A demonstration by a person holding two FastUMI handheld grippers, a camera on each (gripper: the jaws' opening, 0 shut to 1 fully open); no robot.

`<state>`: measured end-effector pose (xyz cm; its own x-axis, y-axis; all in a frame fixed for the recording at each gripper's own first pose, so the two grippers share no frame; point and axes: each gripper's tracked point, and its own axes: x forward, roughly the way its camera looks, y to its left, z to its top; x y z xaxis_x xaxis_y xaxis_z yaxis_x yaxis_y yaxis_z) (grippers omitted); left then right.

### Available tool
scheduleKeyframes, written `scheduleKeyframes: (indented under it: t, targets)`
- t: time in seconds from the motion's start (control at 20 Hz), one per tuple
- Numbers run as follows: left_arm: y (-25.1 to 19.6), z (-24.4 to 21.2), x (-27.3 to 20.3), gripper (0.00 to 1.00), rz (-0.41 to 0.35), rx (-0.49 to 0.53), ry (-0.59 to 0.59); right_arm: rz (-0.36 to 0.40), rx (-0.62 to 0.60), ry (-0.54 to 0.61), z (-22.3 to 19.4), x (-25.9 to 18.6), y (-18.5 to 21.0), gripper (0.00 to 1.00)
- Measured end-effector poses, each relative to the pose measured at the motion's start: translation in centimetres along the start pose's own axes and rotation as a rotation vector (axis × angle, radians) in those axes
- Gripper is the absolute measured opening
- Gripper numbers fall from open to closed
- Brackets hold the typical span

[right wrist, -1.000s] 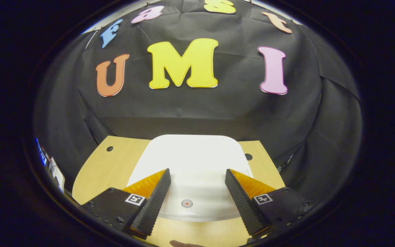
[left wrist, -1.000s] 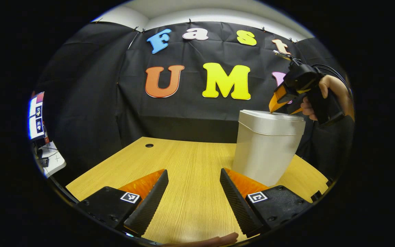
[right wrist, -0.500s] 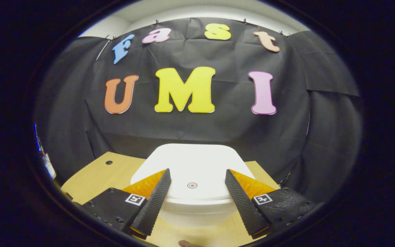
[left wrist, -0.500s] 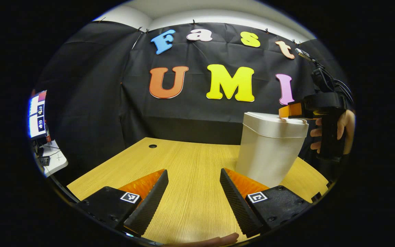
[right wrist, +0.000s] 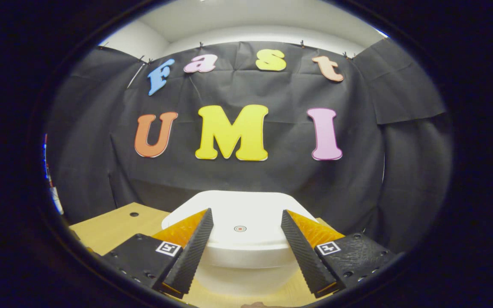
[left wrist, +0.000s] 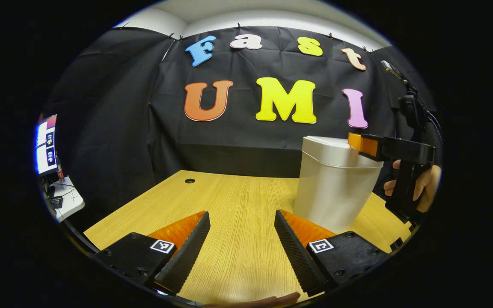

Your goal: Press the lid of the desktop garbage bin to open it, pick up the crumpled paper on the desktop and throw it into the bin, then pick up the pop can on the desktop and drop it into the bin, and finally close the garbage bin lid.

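In the left gripper view my left claw (left wrist: 242, 231) is at the bottom of the frame, its two fingers spread wide apart with nothing between them, low over the wooden surface (left wrist: 238, 201). The bin (left wrist: 336, 184) stands on this surface at the right of the frame, just behind my right finger, and its lid (left wrist: 330, 147) is down. At the far right, I see my right claw (left wrist: 360, 143) reaching level over the rear corner of the lid, with my hand (left wrist: 417, 184) on its handle below; from this angle I cannot tell whether it touches the lid or only stands just above it. At the left edge there is a lit screen (left wrist: 45, 143).

In the right gripper view the right claw (right wrist: 246, 239) is also wide open and holds nothing. The bin (right wrist: 246, 269) is at the bottom centre, directly ahead and a little below the fingers, and the white lid (right wrist: 246, 214) lies between them in the picture. A small round red mark (right wrist: 240, 228) on the lid sits about midway between the two fingertips. A piece of the wooden surface (right wrist: 114, 222) shows at the lower left
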<state>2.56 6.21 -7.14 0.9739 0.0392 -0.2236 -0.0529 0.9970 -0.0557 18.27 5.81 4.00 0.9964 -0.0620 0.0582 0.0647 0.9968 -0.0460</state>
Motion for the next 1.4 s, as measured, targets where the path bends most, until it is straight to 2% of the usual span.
scheduleKeyframes:
  t: [0.05, 0.15, 0.3, 0.45, 0.6, 0.85, 1.1, 1.25, 1.4]
  targets:
    - [0.0, 0.1, -0.1, 0.98, 0.001, 0.000, -0.001, -0.003, 0.001, 0.007, -0.2, -0.2, 0.1, 0.99]
    - [0.0, 0.3, -0.2, 0.98, 0.000, -0.001, -0.007, 0.006, 0.027, 0.040, -0.6, -0.1, 0.2, 0.96]
    - [0.0, 0.4, -0.4, 0.98, -0.001, 0.001, -0.014, 0.035, 0.022, 0.075, -0.4, 0.0, 0.1, 1.00]
    - [0.1, 0.8, -0.6, 0.98, -0.001, -0.003, -0.022, 0.027, 0.065, 0.168, 0.4, -0.2, 0.1, 0.94]
    - [0.7, 0.8, -0.5, 0.98, 0.011, -0.007, -0.025, 0.030, -0.005, 0.182, 0.9, -0.4, 0.2, 0.97]
    - [1.3, 0.8, -0.4, 0.98, 0.026, -0.015, -0.024, 0.012, -0.109, 0.091, 1.6, -4.1, -0.4, 0.94]
    - [0.9, 1.1, -0.8, 0.98, 0.021, -0.008, -0.036, 0.012, -0.036, 0.049, 0.5, -10.2, -1.0, 0.95]
    - [-0.3, 1.8, -1.3, 0.98, -0.006, -0.002, -0.060, 0.016, -0.068, -0.016, 1.0, -13.9, -2.5, 0.95]
    - [-1.6, 2.4, -2.2, 0.98, -0.031, 0.022, -0.091, -0.050, -0.140, -0.097, 0.8, -17.4, -5.2, 0.95]
